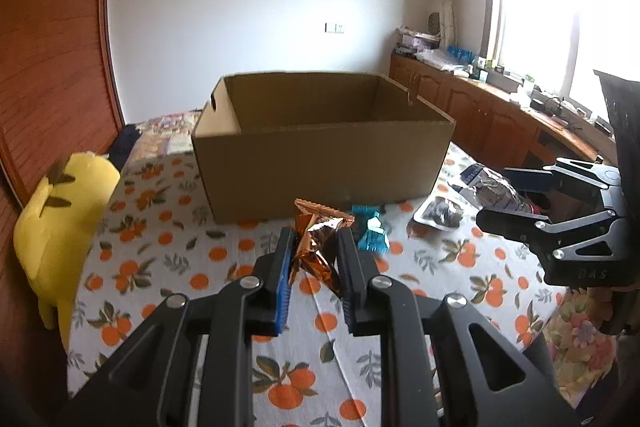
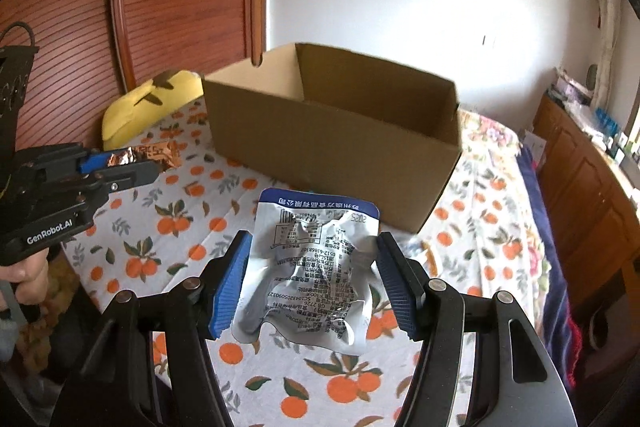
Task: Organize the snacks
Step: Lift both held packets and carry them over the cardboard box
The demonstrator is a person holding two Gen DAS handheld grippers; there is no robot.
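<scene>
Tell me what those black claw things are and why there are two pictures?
They are grabbers, one in each of a person's hands, and each carries a camera looking along its fingers. The left gripper pinches a crinkly copper foil snack packet. The right gripper holds a silver and blue printed snack pouch. Ahead, an open brown cardboard box sits on the orange-patterned cloth. A teal wrapped snack and a clear packet of dark snacks lie beside it. A yellow plush toy sits at the edge.

Yellow plush (image 1: 60,223) (beside orange-print tablecloth (image 1: 168,259))
</scene>
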